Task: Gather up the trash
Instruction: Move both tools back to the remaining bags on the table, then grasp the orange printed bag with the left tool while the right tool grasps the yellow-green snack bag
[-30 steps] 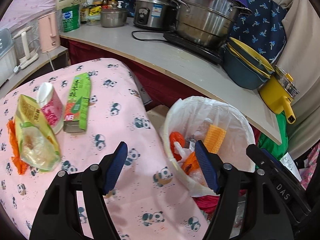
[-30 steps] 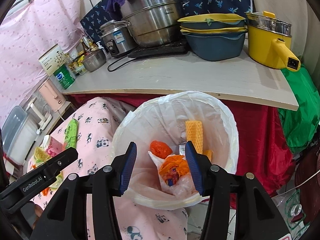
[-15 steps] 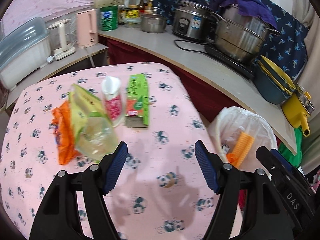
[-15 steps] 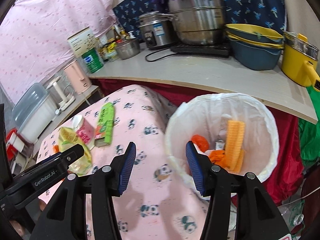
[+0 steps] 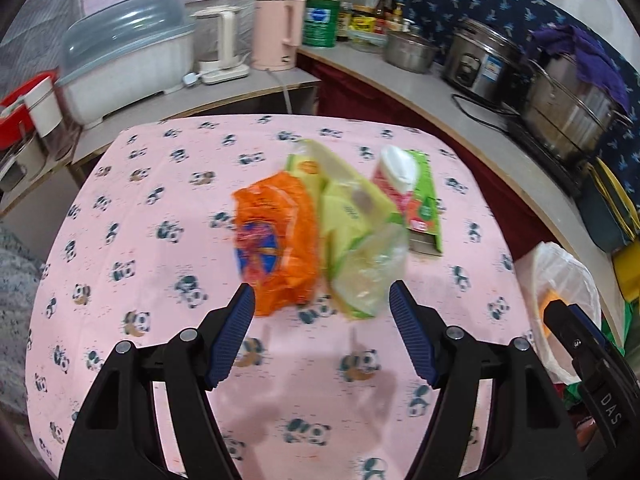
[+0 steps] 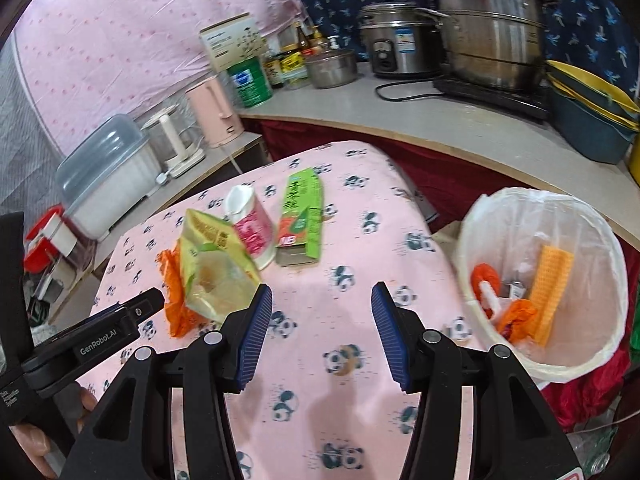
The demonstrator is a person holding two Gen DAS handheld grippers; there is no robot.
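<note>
Both jaws stand released and empty: left hand-held gripper [image 5: 322, 306] faces the orange wrapper [image 5: 276, 240] at twelve o'clock on the tabletop [image 5: 132, 248]. Right hand-held gripper [image 6: 322, 308] hovers apart, lined bin [image 6: 600, 248] at three o'clock. Best to straddle only the wrapper's near edge, avoiding the touching yellow-green bag [image 5: 356, 236].

- The right gripper [image 6: 322, 312] hangs over the pink panda cloth [image 6: 344, 360], jaws apart, nothing between them.
- A lined bin [image 6: 592, 216] stands just right of the table; inside lie orange wrappers [image 6: 516, 316] and a yellow waffle piece [image 6: 552, 280].
- On the cloth lie an orange bag [image 6: 176, 304], a yellow-green pouch [image 6: 212, 264] overlapping it, a pink cup [image 6: 252, 228] on its side and a green box [image 6: 302, 212].
- The left gripper [image 6: 100, 332] shows at the left edge.
</note>
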